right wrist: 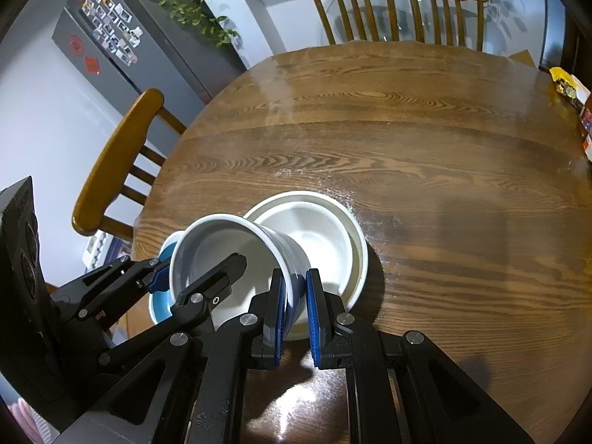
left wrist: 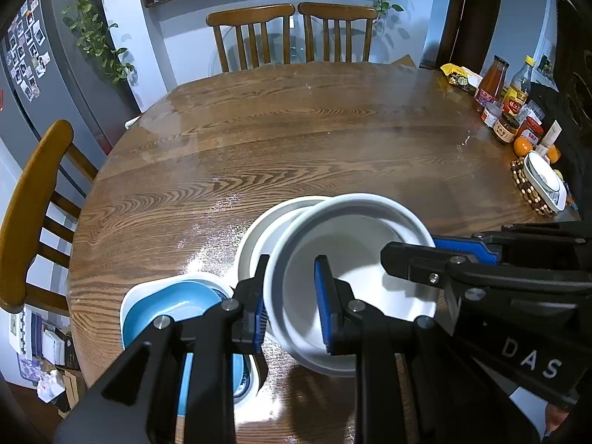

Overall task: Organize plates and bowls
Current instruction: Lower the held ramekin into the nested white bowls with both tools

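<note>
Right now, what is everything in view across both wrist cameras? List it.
held bowl: 1, white, tilted, lifted over the near table edge, both grippers on its rim
stack: white bowls nested, count unclear, on the table behind the held bowl
blue dish: 1, blue inside a white rim, near left
table: 1, brown wood, round
chairs: 3, wood, two far, one left
jars: several, far right edge
fridge: 1, grey, left
left gripper: shut on held bowl
right gripper: shut on held bowl
</note>
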`<action>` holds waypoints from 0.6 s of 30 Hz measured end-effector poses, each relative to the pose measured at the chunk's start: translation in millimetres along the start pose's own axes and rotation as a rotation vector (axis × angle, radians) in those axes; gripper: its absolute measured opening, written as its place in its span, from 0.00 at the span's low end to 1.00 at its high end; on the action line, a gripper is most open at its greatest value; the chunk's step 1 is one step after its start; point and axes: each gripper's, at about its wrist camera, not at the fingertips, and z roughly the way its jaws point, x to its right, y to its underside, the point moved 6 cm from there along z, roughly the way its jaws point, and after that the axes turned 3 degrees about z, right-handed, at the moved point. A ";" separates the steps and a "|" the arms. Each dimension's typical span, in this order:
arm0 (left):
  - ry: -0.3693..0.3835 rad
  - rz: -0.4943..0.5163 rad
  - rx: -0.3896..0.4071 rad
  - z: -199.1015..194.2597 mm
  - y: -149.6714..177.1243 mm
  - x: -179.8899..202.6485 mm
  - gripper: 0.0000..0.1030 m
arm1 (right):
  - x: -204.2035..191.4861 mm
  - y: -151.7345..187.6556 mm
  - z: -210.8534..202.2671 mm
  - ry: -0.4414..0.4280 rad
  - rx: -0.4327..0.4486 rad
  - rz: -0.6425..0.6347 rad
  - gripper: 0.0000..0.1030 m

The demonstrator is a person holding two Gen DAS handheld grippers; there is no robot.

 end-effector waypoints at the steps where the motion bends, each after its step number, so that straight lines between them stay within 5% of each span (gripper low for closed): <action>1: 0.001 0.000 -0.001 0.7 -0.2 -0.5 0.20 | 0.1 -0.4 0.8 0.001 -0.001 0.001 0.12; 18: 0.028 0.009 -0.038 18.0 1.2 -2.8 0.20 | 3.9 -1.4 15.4 0.020 -0.026 0.031 0.12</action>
